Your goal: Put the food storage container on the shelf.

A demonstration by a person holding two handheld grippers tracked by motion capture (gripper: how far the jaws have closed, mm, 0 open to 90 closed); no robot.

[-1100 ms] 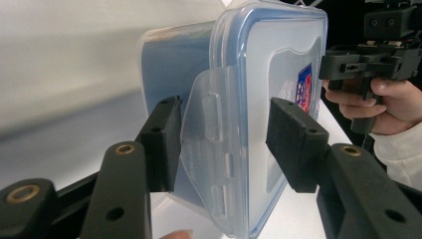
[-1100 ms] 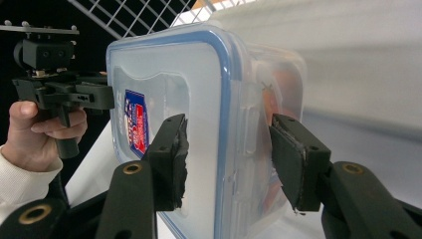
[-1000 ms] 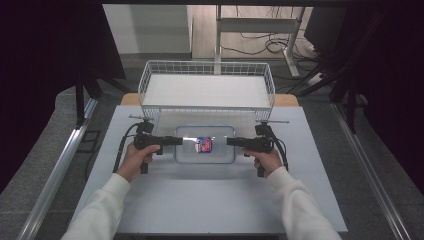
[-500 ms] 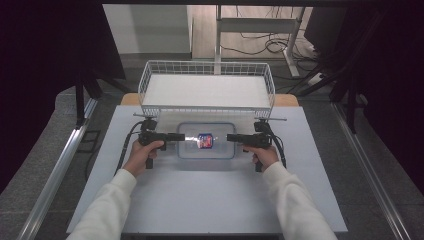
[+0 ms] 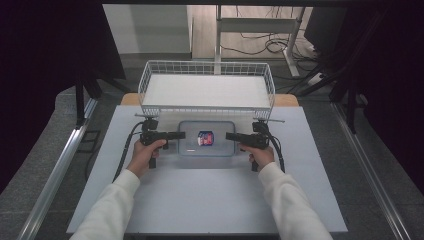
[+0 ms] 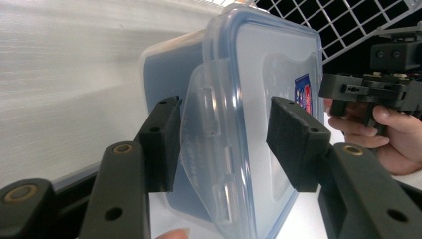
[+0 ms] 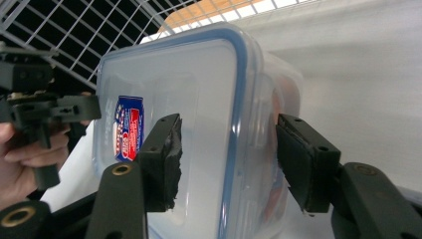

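Left tool spread wide around latch side of lidded box; right tool likewise gaping astride opposite edge, pads not touching, on worktop.

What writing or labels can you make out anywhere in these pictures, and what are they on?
Sticker on the lid of the clear container: blue, red and white, with print too blurred to read.
Seen from the left hand-held gripper view, the same sticker is edge-on and unreadable.
No other words, numbers or signs can be read, on the wire basket or elsewhere.
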